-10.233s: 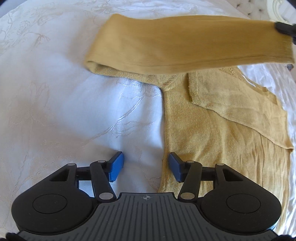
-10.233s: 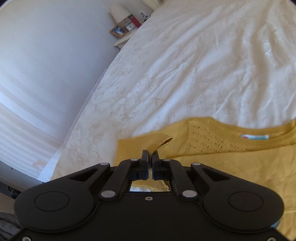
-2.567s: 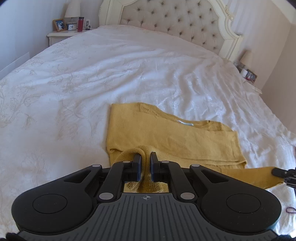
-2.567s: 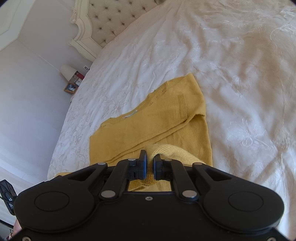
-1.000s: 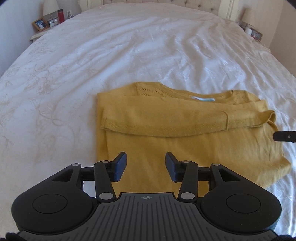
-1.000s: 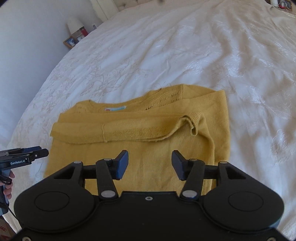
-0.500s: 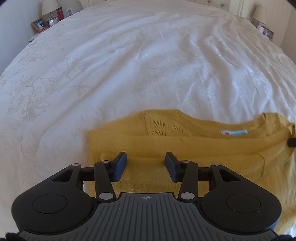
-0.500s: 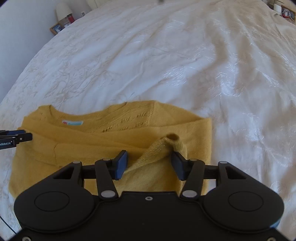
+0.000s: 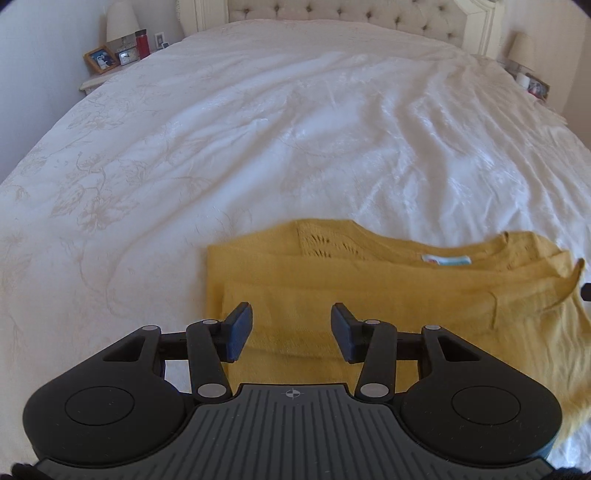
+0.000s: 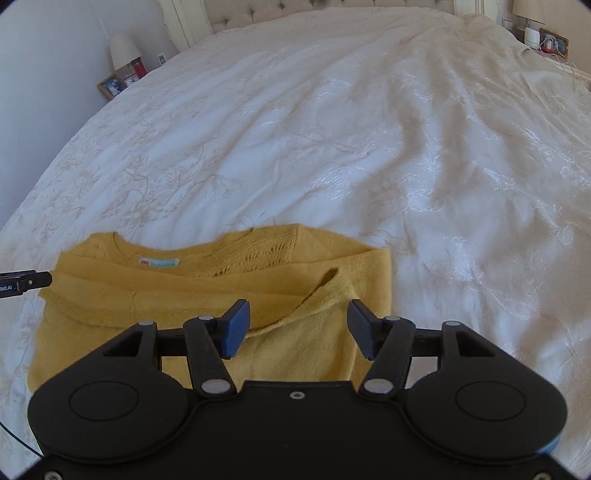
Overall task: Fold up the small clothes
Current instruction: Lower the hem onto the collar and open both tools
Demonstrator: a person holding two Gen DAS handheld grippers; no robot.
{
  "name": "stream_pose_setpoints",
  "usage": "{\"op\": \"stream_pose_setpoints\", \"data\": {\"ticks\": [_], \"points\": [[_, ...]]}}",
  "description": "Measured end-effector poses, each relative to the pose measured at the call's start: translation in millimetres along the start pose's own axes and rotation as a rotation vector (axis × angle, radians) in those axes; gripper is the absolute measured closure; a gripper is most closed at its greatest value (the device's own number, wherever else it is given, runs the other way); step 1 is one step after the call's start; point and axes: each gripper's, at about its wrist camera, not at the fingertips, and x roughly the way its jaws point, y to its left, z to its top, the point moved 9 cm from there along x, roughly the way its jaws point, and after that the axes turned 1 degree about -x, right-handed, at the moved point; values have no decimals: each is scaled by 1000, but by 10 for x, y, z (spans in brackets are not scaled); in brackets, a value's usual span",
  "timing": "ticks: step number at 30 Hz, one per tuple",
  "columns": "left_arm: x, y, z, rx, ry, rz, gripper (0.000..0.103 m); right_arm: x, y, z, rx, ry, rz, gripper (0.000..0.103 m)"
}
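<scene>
White embroidered bedspread (image 9: pixel 295 147) across a wide bed, tufted headboard (image 9: pixel 343 14) at the far end, nightstand (image 9: pixel 107 74) off the far left corner. Near the foot edge, a mustard sweater (image 9: pixel 369 291), partly folded, neckline and label (image 9: pixel 445 259) toward the headboard, long axis crosswise to the bed. Sleeves laid over the body as bands parallel to that axis; one cuff (image 10: pixel 332 280) puckered up and not flat, on the right-hand side.

Left gripper (image 9: pixel 291 330) over the sweater's left portion, just inside its left edge; jaws wide apart, nothing between them, blue pads (image 9: pixel 240 330) above the knit, contact not discernible. Right gripper (image 10: pixel 297 328) over the right portion, with the raised cuff directly ahead between the spread jaws; likewise empty, pads (image 10: pixel 236 326) clear of any pinch.

Both grippers about equally near the cloth, each at its own end. Likely next: a pinch at the near hem on both sides, then a lift toward the neckline, or a smoothing of that cuff by the right one first.
</scene>
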Motion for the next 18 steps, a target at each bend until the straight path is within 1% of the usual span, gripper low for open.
{"op": "stream_pose_setpoints", "data": {"ticks": [4,6,8,10,11,14,18], "points": [[24,-270,-370,40,65,-60,57,74,294,-284,-78,65,23,39],[96,-366,-455,67,86,-68,57,165,392,-364,-115,92,23,39],[190,-442,-436,93,85,-69,57,268,451,-371,-149,103,11,39],[302,-485,-325,89,74,-74,57,394,489,-312,-182,104,-11,37],[366,-490,-235,85,68,-73,57,455,489,-261,-190,102,-18,35],[575,-441,103,77,38,-53,57,647,460,-32,-209,89,-44,35],[726,-253,614,25,-18,-3,57,781,292,332,-164,49,-85,35]]}}
